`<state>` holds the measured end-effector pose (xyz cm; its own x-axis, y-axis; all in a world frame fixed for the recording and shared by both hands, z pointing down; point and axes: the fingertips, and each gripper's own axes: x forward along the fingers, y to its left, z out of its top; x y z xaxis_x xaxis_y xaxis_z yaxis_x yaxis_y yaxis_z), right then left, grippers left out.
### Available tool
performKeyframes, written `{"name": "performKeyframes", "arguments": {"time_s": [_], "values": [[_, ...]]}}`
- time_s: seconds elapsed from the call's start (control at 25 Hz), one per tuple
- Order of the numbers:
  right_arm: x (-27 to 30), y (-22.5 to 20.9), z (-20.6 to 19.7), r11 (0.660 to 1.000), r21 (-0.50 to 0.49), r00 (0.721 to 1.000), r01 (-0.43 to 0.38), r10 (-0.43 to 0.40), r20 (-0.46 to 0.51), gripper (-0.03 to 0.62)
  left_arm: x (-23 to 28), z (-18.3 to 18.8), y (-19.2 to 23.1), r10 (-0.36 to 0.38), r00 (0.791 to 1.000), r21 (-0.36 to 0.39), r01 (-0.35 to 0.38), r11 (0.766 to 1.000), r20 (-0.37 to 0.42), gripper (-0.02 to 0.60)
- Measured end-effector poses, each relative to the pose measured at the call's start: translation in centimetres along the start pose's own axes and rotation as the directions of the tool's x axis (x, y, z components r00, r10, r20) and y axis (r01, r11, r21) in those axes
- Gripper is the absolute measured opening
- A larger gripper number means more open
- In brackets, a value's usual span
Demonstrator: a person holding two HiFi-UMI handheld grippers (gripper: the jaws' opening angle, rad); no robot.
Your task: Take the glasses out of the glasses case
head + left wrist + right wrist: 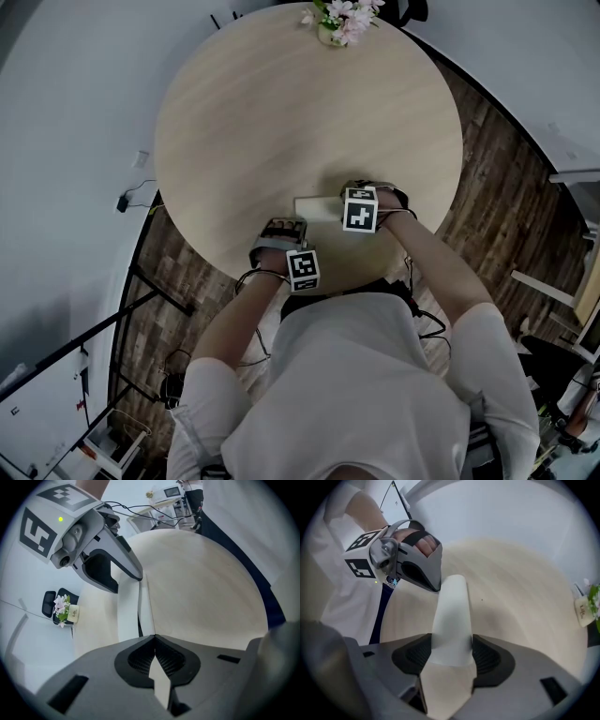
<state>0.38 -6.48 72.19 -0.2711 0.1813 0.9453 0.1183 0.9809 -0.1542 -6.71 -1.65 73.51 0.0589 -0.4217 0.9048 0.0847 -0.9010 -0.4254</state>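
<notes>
Glasses case (pixel 451 609) between right tool (pixel 450 652) jaws

Head view: from above, facing steeply down on the round pale wooden table (pixel 281 112). Gripper views: low, close, facing each other along the white oblong glasses case (pixel 127 616) (all three share it, plus the pink potted flowers (pixel 342 21)).

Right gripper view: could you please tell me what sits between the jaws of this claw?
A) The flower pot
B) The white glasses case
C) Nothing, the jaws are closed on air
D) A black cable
B: the glasses case runs lengthwise between the jaws of the right claw, which press on its two sides over the table.
</notes>
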Motion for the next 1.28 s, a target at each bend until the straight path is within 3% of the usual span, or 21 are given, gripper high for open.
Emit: {"name": "performKeyframes", "arguments": {"time_s": [0.28,0.4,0.6,0.76,0.96,1.12,1.24,1.28], "values": [[-2.6,-2.4,0.4,0.994,0.105,0.994,0.035,-0.045,0.098,0.272,0.1,-0.1,0.0,0.001,1.000,0.012,-0.001,1.000,0.002,0.005],[-3.7,-3.9,0.3,0.983,0.174,0.987,0.060,-0.085,0.139,0.237,0.1,-0.1,0.0,-0.007,1.000,0.004,0.007,1.000,-0.002,0.005],[-4.5,-6.8,-0.9,0.915,0.398,0.967,0.069,-0.159,0.199,0.179,0.1,0.0,0.0,-0.013,1.000,0.006,0.013,1.000,-0.007,0.005],[-4.6,-7.2,-1.2,0.867,0.497,0.951,0.044,-0.188,0.244,0.165,0.1,0.1,0.0,-0.010,1.000,-0.003,0.010,1.000,-0.011,0.005],[-5.5,-6.3,-1.0,0.846,0.533,0.927,0.035,-0.226,0.298,0.149,0.1,-0.1,0.0,-0.009,1.000,-0.027,0.008,1.000,-0.010,0.005],[-6.6,-5.5,-0.3,0.860,0.502,0.911,0.085,-0.272,0.311,0.140,0.1,0.0,0.1,-0.007,1.000,-0.028,0.007,1.000,-0.013,0.005],[-7.7,-4.4,1.1,0.895,0.421,0.892,0.150,-0.306,0.333,0.018,0.1,0.0,0.0,-0.014,1.000,-0.029,0.013,1.000,-0.015,0.005],[-8.0,-3.9,1.6,0.908,0.384,0.888,0.166,-0.307,0.342,0.014,0.1,0.0,0.0,-0.014,1.000,-0.029,0.014,0.999,-0.015,0.005]]}}
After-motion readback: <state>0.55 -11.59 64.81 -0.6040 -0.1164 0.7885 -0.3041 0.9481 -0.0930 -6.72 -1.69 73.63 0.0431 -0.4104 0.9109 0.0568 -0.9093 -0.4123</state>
